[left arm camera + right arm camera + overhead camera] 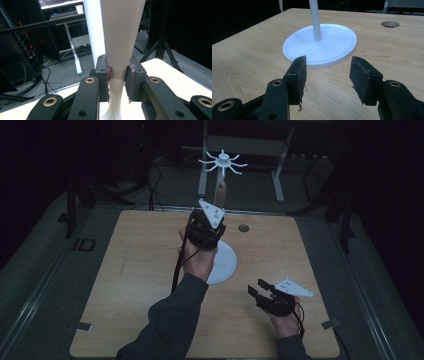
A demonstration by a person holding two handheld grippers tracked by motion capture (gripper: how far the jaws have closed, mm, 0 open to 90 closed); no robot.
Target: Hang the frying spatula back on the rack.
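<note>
A white stand rises from a round base (226, 265) on the wooden table, and its top is a hub with several spread arms (222, 162). A pale tapered piece (220, 191) hangs upright beside the stand's pole (93, 30). My left gripper (206, 226), held up over the base, is shut on this piece (122, 37) at its narrowing lower part. My right gripper (260, 290) is low over the table's front right and stands open with nothing between its pads (300, 75). It faces the base (332, 42) and pole (315, 22).
A round hole (243, 227) is cut in the table (135, 285) behind the base. Beyond the far edge stand desk legs (278, 175), dark tripod legs (345, 220) and cables on the floor (155, 190). The room is dim.
</note>
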